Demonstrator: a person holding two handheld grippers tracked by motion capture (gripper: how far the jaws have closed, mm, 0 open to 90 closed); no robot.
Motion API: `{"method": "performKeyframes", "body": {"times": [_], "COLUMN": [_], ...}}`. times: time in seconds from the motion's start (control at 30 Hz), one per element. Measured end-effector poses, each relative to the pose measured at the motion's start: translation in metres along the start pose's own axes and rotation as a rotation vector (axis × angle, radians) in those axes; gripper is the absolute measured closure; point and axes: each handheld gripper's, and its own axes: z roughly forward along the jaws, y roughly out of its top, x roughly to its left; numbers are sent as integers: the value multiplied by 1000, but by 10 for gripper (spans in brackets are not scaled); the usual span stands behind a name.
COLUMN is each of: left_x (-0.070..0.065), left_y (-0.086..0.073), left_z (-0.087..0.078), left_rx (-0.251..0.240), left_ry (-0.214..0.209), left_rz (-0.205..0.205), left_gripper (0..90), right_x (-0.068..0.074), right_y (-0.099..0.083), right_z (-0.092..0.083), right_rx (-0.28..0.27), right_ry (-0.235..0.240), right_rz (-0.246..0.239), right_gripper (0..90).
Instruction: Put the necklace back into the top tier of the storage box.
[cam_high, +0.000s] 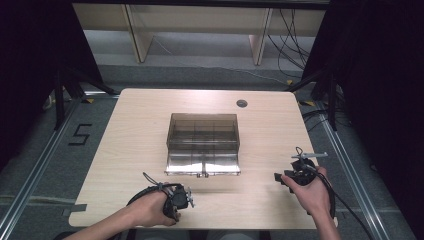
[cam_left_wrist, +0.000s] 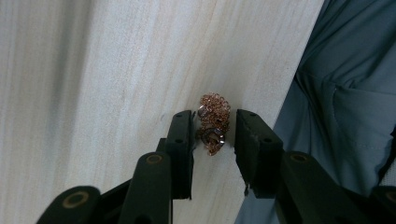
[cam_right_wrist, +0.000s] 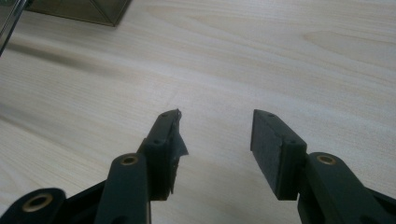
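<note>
Where the high view looks down on the pale wooden desk (cam_high: 140, 130), a clear smoky box (cam_high: 202, 142) with inner dividers stands at the middle, its lid folded down flat toward the person. A small round grommet (cam_high: 242, 103) sits in the desk beyond the box. The left hand (cam_high: 150, 207) holds the left tongs (cam_high: 182, 200) near the desk's front edge, just left of the box's front. The right hand (cam_high: 310, 192) holds the right tongs (cam_high: 280, 178) near the right edge, well apart from the box, with a cable (cam_high: 345, 205) trailing off the desk. From here the gap of either pair is too small to judge.

In the left gripper view, the left tongs (cam_left_wrist: 214, 128) stand partly closed around a small heap of rose-gold chain (cam_left_wrist: 214, 121) lying on the desk (cam_left_wrist: 93, 84) close to its edge. The jaws flank the chain on both sides; whether they press on it I cannot tell. A grey-blue garment (cam_left_wrist: 345, 93) shows past the edge.

In the right gripper view, the right tongs (cam_right_wrist: 215, 135) are spread wide with nothing between them, over bare desk (cam_right_wrist: 280, 56). A corner of the box (cam_right_wrist: 88, 11) shows at the upper left.
</note>
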Motion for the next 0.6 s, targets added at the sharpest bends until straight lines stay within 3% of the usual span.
{"method": "performKeyframes", "body": {"times": [0.43,0.6], "left_x": [-3,-6], "left_y": [6,6], "left_z": [1,1], "left_rx": [41,44], "left_ry": [5,16], "left_rz": [34,53], "left_gripper": [777,795], "right_x": [0,0], "right_y": [0,-1], "right_z": [0,1], "right_rx": [0,-27], "right_ry": [3,9], "right_rz": [-2,2], "right_gripper": [528,528]}}
